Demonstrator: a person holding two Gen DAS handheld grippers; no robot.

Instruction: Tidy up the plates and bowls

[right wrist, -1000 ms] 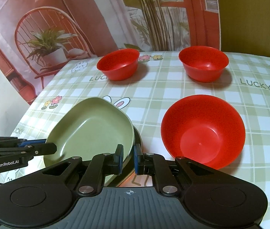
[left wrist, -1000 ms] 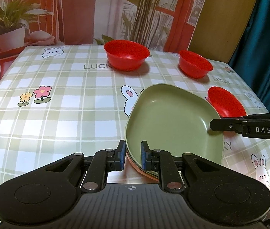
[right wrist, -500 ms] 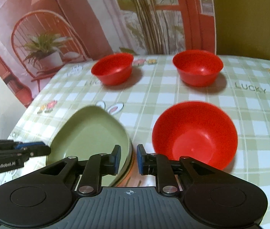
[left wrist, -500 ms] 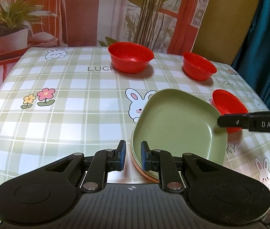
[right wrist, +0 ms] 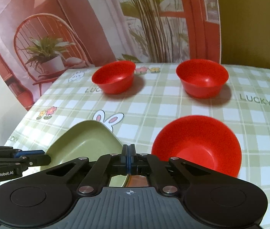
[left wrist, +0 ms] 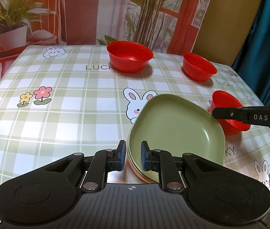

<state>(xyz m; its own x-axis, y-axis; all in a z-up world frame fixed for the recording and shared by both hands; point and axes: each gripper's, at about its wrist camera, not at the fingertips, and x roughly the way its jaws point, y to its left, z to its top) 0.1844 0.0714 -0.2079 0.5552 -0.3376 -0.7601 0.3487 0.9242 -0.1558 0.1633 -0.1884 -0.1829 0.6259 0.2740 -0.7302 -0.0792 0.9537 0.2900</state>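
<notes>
A green plate (left wrist: pixel 175 131) lies on top of a pink plate (left wrist: pixel 135 168) near the table's front edge; it also shows in the right wrist view (right wrist: pixel 83 143). My left gripper (left wrist: pixel 132 157) is open, its jaws astride the stack's near rim. My right gripper (right wrist: pixel 128 159) is shut and empty, above the stack's right edge; it reaches in from the right in the left wrist view (left wrist: pixel 214 113). Three red bowls stand on the table: one near (right wrist: pixel 198 145), one far left (right wrist: pixel 114 79), one far right (right wrist: pixel 201 80).
The table (left wrist: pixel 58 99) has a green checked cloth with rabbits and flowers. A printed backdrop (right wrist: pixel 96 19) hangs behind it. A teal curtain (left wrist: pixel 268 38) hangs at the right. The left gripper shows at the left in the right wrist view (right wrist: pixel 47 157).
My right gripper has shut and pulled back from the plates. My left gripper has stayed open at the stack's rim while both views drew back a little.
</notes>
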